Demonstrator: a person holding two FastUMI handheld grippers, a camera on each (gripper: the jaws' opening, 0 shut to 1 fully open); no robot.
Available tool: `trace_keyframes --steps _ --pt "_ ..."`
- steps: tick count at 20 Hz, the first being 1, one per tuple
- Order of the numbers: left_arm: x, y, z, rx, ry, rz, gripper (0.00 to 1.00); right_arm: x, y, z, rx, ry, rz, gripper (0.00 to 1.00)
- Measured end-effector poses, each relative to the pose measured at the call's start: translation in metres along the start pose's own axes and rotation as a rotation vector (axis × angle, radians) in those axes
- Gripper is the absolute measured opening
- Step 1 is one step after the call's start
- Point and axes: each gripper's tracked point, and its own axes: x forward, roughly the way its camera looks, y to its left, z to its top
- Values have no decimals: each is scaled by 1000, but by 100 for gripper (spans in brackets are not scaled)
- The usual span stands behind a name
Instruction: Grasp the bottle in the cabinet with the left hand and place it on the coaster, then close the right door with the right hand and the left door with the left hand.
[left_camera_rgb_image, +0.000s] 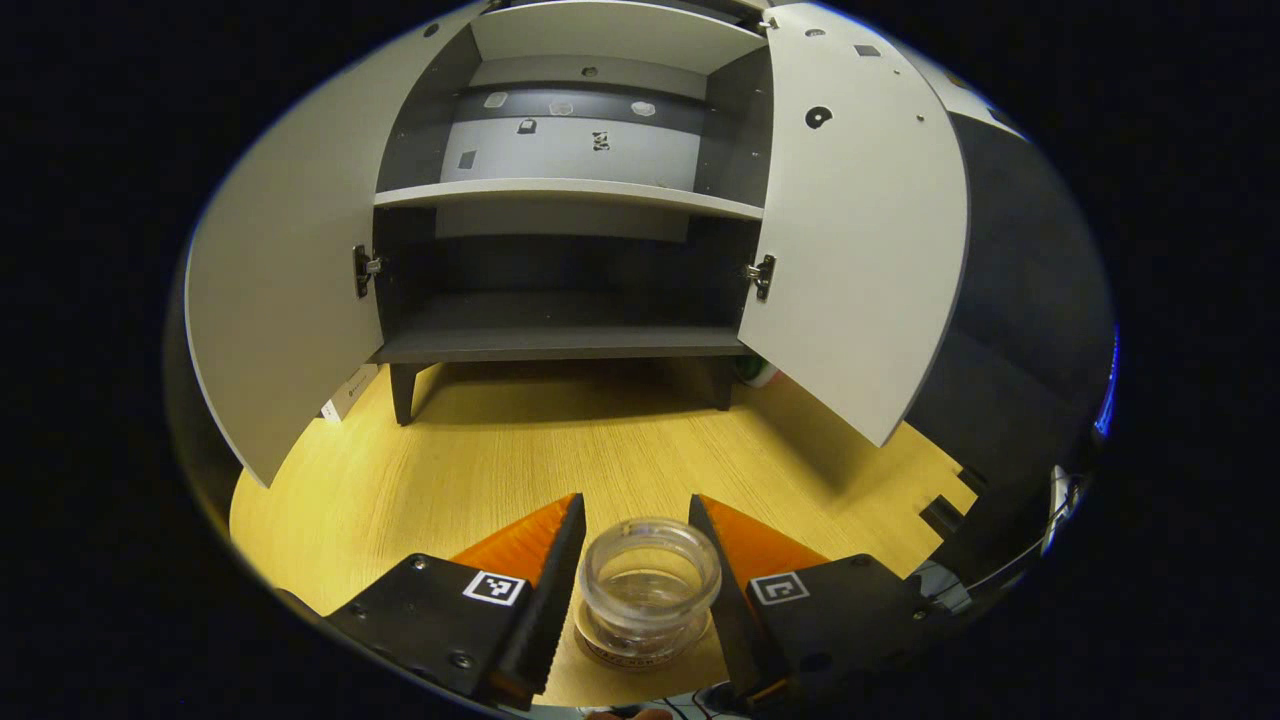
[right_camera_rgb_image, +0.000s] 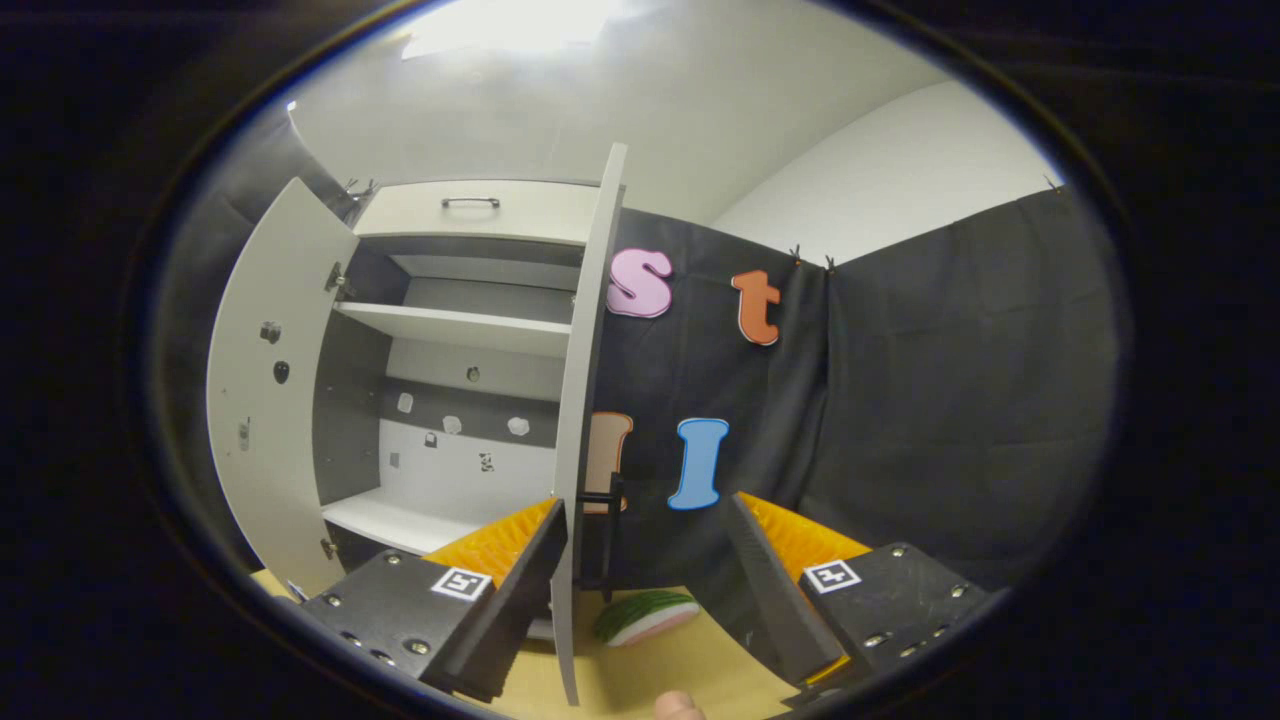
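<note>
A clear glass bottle (left_camera_rgb_image: 648, 590) stands upright on a round coaster (left_camera_rgb_image: 625, 655) on the wooden table (left_camera_rgb_image: 500, 450), well in front of the cabinet (left_camera_rgb_image: 570, 190). My left gripper (left_camera_rgb_image: 637, 502) has one finger against each side of the bottle, shut on it. Both cabinet doors stand open: the left door (left_camera_rgb_image: 280, 300) and the right door (left_camera_rgb_image: 860, 250). In the right gripper view, the right door (right_camera_rgb_image: 582, 400) is edge-on and runs between my fingers, close to the left finger. My right gripper (right_camera_rgb_image: 648, 505) is open and holds nothing. The shelves inside are bare.
The right door's black handle (right_camera_rgb_image: 606, 530) is on its outer face, just beyond my right gripper. A watermelon-slice toy (right_camera_rgb_image: 645, 615) lies on the table by that door. A small white box (left_camera_rgb_image: 345, 395) sits under the left door. Black cloth walls close the right side.
</note>
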Motion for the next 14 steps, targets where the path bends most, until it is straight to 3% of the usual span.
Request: trace_keyframes --steps 6,14 --pt "-13 -2 21 -12 -42 15 70 2 -5 -3 1 1 -8 98" --pt "-42 -5 91 1 -158 61 67 11 -10 -13 5 15 -22 100"
